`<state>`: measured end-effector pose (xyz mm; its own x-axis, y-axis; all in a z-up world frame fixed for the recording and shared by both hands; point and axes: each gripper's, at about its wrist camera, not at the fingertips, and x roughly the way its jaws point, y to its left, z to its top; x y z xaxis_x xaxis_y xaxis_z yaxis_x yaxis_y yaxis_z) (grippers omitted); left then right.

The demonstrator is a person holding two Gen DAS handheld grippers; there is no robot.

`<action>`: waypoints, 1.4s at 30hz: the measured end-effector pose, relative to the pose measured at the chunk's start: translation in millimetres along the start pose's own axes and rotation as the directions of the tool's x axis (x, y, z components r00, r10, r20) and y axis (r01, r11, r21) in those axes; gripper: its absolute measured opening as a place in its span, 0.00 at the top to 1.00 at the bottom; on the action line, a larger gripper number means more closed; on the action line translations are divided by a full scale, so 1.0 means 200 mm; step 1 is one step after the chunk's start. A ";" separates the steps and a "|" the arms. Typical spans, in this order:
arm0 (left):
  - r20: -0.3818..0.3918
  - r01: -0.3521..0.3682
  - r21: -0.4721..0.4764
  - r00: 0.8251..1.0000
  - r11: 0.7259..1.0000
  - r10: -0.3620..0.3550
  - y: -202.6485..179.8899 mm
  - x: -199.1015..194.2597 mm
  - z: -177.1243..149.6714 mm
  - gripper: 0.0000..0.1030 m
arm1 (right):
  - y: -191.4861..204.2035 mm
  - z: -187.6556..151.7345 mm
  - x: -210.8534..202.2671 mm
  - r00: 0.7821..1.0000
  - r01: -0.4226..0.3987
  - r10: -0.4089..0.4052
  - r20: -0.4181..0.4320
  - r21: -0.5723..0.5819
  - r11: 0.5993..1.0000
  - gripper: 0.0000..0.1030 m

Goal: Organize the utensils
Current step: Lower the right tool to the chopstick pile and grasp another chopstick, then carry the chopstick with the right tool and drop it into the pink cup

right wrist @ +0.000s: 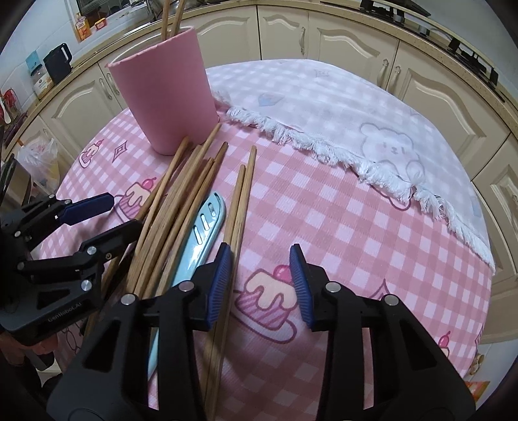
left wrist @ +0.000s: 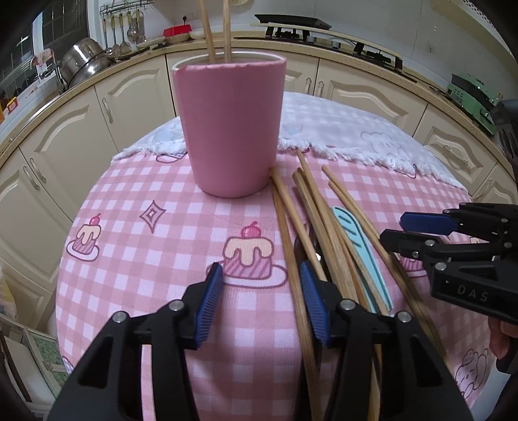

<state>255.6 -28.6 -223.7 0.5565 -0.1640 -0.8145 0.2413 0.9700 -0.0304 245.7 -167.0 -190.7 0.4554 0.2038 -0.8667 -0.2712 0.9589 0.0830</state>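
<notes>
1. My left gripper (left wrist: 261, 293) hangs low over the pink checked tablecloth (left wrist: 181, 226), its two blue-padded fingers (left wrist: 210, 301) spread wide with nothing between them; only the printed cake shows in the gap.
2. My right gripper (right wrist: 263, 285) is likewise wide open and empty, with its fingers (right wrist: 299, 285) over another cake print on the cloth.
3. The pink cup (left wrist: 231, 129) stands upright on the cloth, just at the fringed edge of a white bear-print towel (left wrist: 356, 129). Two wooden chopsticks (left wrist: 217, 30) already stand in it, leaning out past the rim.
4. The loose chopsticks (right wrist: 181, 207) lie in a fanned bundle on the cloth, far ends near the cup's base, one tip touching or nearly touching it. They run back beneath and beside my left gripper's right finger.
5. A light blue slotted utensil (right wrist: 205, 230) lies among them, between the main bundle and a separate pair of chopsticks (right wrist: 238, 207) that passes just beside my right gripper's left finger.
6. Cream kitchen cabinets (left wrist: 106, 107) curve behind the table.
</notes>
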 end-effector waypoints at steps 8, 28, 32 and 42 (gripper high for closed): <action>-0.015 -0.017 -0.015 1.000 1.000 0.017 0.05 0.02 0.01 0.53 | 0.00 0.05 0.03 1.000 -0.004 0.004 -0.014 0.001 1.000 0.65; -0.085 0.026 0.139 0.996 0.990 -0.014 0.04 0.09 0.10 0.69 | 0.01 0.08 0.07 0.999 0.036 -0.036 -0.026 -0.006 0.999 0.89; -0.101 0.035 0.185 0.995 0.982 -0.016 0.03 0.08 0.12 0.94 | 0.00 0.05 0.04 1.000 -0.013 0.013 -0.001 0.015 1.000 0.95; 0.048 0.097 0.060 0.994 0.994 -0.099 0.10 -0.17 0.04 0.95 | -0.14 -0.05 -0.25 0.954 -0.202 0.168 0.247 0.116 0.973 0.95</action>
<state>248.9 -5.0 -192.3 0.5675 -0.2681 -0.7785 0.3408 0.9372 -0.0743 221.7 -205.3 -153.6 0.5980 0.4047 -0.6919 -0.2570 0.9144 0.3127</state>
